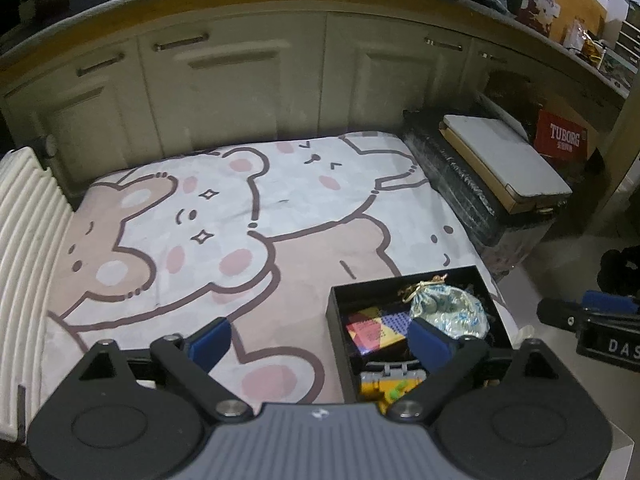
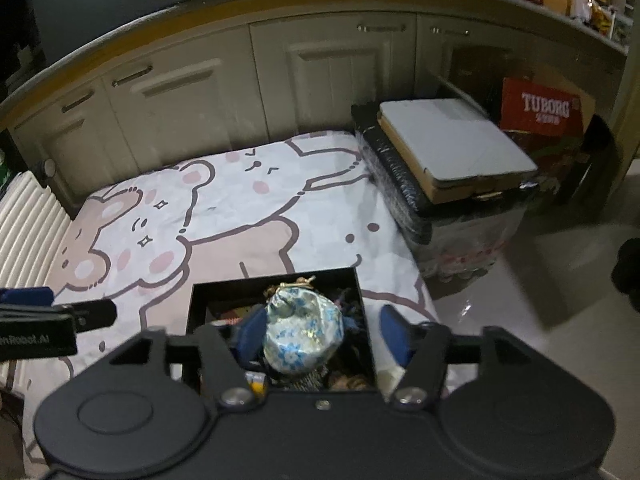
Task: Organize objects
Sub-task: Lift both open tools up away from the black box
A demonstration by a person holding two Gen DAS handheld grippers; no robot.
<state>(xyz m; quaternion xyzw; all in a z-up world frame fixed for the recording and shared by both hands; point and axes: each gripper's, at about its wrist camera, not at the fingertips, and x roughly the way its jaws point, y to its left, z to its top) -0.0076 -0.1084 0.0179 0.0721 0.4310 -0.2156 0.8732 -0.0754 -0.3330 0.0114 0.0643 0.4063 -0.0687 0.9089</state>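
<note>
Black box (image 1: 400, 284), bed's five-o'clock corner: brocade pouch (image 2: 304, 336), coloured card (image 1: 374, 330), yellow toy (image 1: 390, 388). Left tongs (image 1: 320, 340) apart, empty. Right tongs (image 2: 320, 338) apart, astride pouch, not gripping.

The pouch (image 2: 304, 334) lies in the box (image 2: 276, 280) on the blanket's (image 2: 240, 200) right corner before me, cabinets (image 2: 320, 76) behind.

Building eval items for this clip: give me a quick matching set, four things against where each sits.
Things:
1. floral pouch
2. yellow toy
3. grey flat board
4. red Tuborg box

Places:
A. on top of the black wrapped crate
B. behind that crate, by the cabinets
C. in the black box, far end in the left wrist view
D. in the black box, near end in the left wrist view

Pairs: 1-C, 2-D, 3-A, 4-B
</note>
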